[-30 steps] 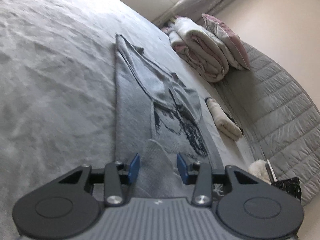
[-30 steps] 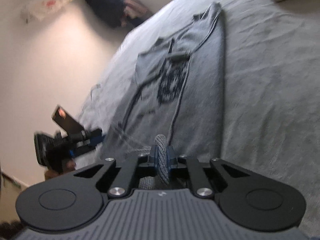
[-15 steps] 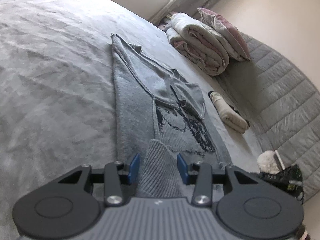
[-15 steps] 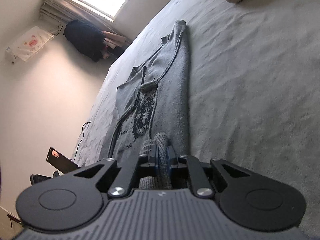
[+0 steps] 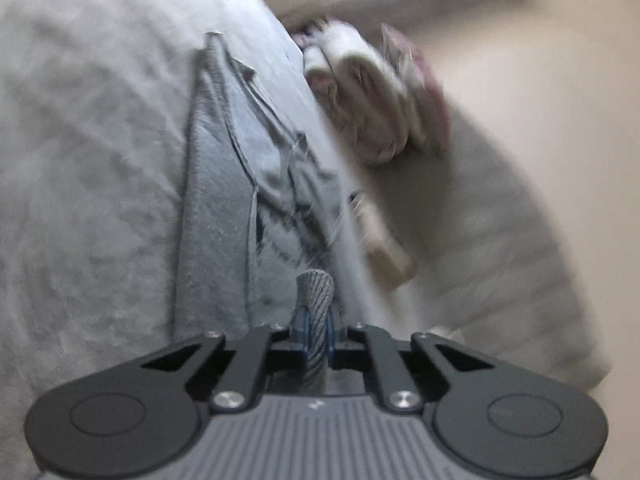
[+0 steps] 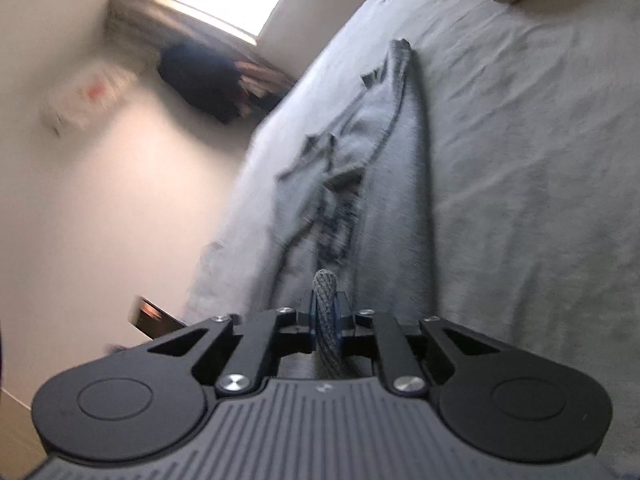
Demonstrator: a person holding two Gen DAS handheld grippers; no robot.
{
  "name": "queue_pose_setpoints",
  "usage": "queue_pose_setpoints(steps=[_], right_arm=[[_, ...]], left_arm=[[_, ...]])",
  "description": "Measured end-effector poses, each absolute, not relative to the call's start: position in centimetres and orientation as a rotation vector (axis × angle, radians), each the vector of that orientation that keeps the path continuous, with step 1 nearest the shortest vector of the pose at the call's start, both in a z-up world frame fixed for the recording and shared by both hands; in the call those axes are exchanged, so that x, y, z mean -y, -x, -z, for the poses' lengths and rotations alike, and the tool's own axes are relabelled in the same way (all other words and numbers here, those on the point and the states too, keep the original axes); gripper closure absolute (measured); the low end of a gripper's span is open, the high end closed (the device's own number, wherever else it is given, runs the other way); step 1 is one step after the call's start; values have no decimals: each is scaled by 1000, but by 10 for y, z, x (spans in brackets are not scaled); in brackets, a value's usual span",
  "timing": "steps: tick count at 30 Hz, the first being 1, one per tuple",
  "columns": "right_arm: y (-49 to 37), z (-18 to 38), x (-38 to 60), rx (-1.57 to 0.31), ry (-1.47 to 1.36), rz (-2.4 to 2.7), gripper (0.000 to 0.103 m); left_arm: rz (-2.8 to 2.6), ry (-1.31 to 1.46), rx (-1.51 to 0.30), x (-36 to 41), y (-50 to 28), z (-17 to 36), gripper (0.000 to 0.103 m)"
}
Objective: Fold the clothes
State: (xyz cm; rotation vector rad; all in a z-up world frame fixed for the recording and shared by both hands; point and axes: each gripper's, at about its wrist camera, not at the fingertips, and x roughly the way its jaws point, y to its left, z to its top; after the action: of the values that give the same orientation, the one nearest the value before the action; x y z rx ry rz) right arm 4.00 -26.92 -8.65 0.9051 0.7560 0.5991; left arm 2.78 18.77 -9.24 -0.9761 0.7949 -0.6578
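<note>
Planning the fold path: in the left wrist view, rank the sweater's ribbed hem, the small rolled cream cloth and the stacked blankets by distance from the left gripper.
1. Ribbed hem: pinched in the left gripper.
2. Rolled cream cloth: right of the sweater, midway up the bed.
3. Stacked blankets: far end, upper right.

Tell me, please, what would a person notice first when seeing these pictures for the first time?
Probably the grey sweater, stretched long across the grey bed, its ribbed hem pinched in the left gripper and the right gripper alike. Beyond it, folded pink and white bedding sits at the bed's far edge.
</note>
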Motion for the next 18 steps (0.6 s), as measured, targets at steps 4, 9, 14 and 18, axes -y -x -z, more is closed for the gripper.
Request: queue_pose_setpoints(steps=[4, 9, 14, 18], right_arm=[[-53, 95, 269, -755, -962, -537, 91], [-62, 105, 259, -803, -934, -484, 85], [-66, 95, 250, -783, -921, -549, 56], [-73, 88, 239, -800, -794, -541, 58]], left_arm=[[534, 1093, -829, -203, -33, 110, 95], [459, 1115, -900, -203, -37, 124, 91], [508, 1063, -882, -195, -37, 113, 68], [506, 958, -882, -182, -40, 104, 69]])
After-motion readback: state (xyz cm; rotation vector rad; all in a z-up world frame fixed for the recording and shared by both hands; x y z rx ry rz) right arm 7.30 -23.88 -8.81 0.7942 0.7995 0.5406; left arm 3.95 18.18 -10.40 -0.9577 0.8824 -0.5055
